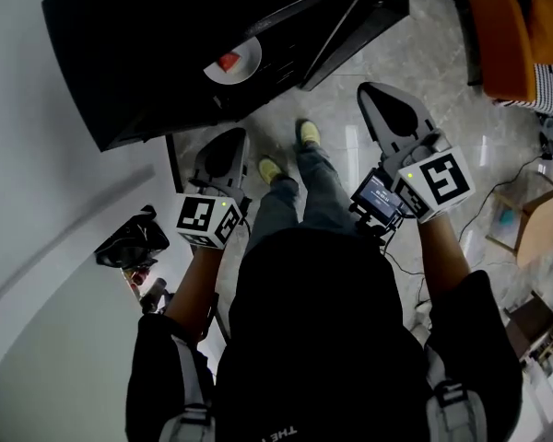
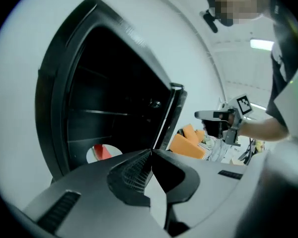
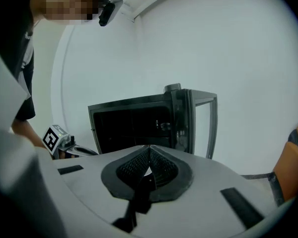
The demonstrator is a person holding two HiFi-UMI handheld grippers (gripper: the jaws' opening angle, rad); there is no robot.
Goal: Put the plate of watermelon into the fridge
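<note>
The black fridge (image 1: 194, 44) stands with its door (image 1: 355, 21) swung open. Inside on a shelf lies a white plate (image 1: 244, 63) with a red piece of watermelon (image 1: 228, 61) on it; the left gripper view shows the plate (image 2: 95, 154) low in the dark interior. My left gripper (image 1: 229, 141) hangs in front of the fridge, shut with nothing between its jaws, its tips (image 2: 151, 151) meeting. My right gripper (image 1: 378, 95) is held further right near the door's edge, also shut and holding nothing. The right gripper view shows the fridge (image 3: 134, 120) from a distance.
An orange chair (image 1: 507, 21) stands at the back right, with a cardboard box (image 1: 544, 224) and cables on the marble floor nearby. A black bag (image 1: 129, 239) sits by the white wall at the left. The person's feet (image 1: 286, 155) stand just before the fridge.
</note>
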